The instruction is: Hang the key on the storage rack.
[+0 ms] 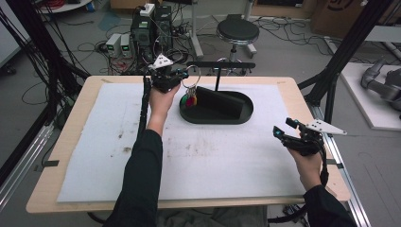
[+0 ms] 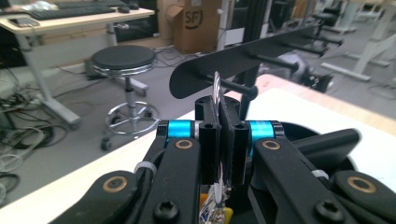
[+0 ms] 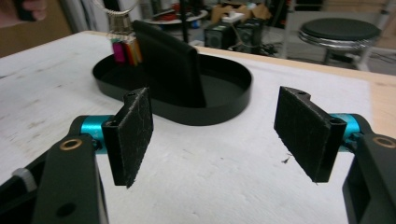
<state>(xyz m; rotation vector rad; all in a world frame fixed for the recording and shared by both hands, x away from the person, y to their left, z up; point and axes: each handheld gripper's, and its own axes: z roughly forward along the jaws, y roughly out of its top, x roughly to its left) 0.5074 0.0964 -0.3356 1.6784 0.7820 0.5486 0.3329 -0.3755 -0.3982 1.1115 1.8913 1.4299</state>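
Two claws: left claw (image 1: 182, 77) clamped on key ring (image 1: 191, 78), keys half hidden; right claw (image 1: 282, 127) wide open, empty, over white surface (image 1: 213, 156); cluttered lab floor beyond.

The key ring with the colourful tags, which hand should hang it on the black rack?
Left. The left gripper is shut on the key ring, holding it up beside the black rack above the tray. The right gripper is open, far off near the table's right edge.

Lab, cables (image 1: 71, 47) across floor, power units (image 1: 151, 26), stool (image 1: 237, 32), desk keyboard (image 2: 74, 10)
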